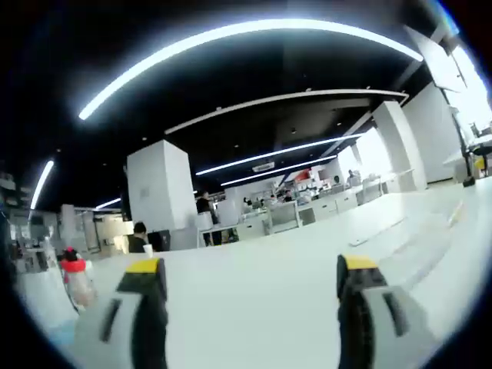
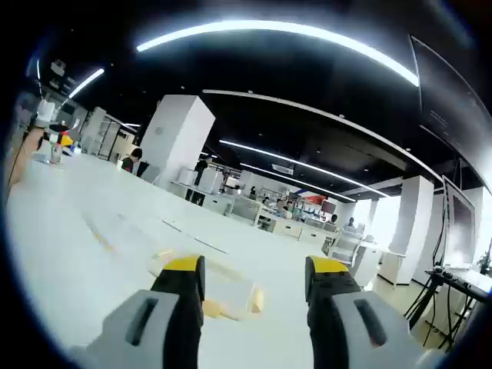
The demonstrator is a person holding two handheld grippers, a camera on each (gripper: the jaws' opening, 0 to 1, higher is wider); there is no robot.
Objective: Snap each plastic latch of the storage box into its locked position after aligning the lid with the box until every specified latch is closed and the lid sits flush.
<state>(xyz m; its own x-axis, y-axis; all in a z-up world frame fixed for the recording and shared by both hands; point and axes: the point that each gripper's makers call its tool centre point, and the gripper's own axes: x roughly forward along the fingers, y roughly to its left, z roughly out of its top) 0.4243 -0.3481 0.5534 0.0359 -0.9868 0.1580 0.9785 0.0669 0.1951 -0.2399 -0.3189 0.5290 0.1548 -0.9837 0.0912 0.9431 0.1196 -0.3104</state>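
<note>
A clear plastic storage box [image 2: 231,290] with pale yellow latches [image 2: 257,300] lies on the white table [image 2: 92,261], low in the right gripper view. It sits just beyond and between the yellow-tipped jaws of my right gripper [image 2: 255,267], which stands open and holds nothing. The box's near part is hidden behind the jaws, and whether its lid sits flush cannot be told. My left gripper [image 1: 252,267] is open too, its jaws wide apart over bare white table [image 1: 254,307], with nothing between them.
A red-capped bottle [image 1: 74,270] stands at the table's left edge in the left gripper view. Small bottles [image 2: 54,146] stand far left in the right gripper view. A white pillar [image 2: 178,138], office desks [image 2: 231,204] and seated people [image 1: 138,237] lie beyond. A monitor [image 2: 455,223] stands at right.
</note>
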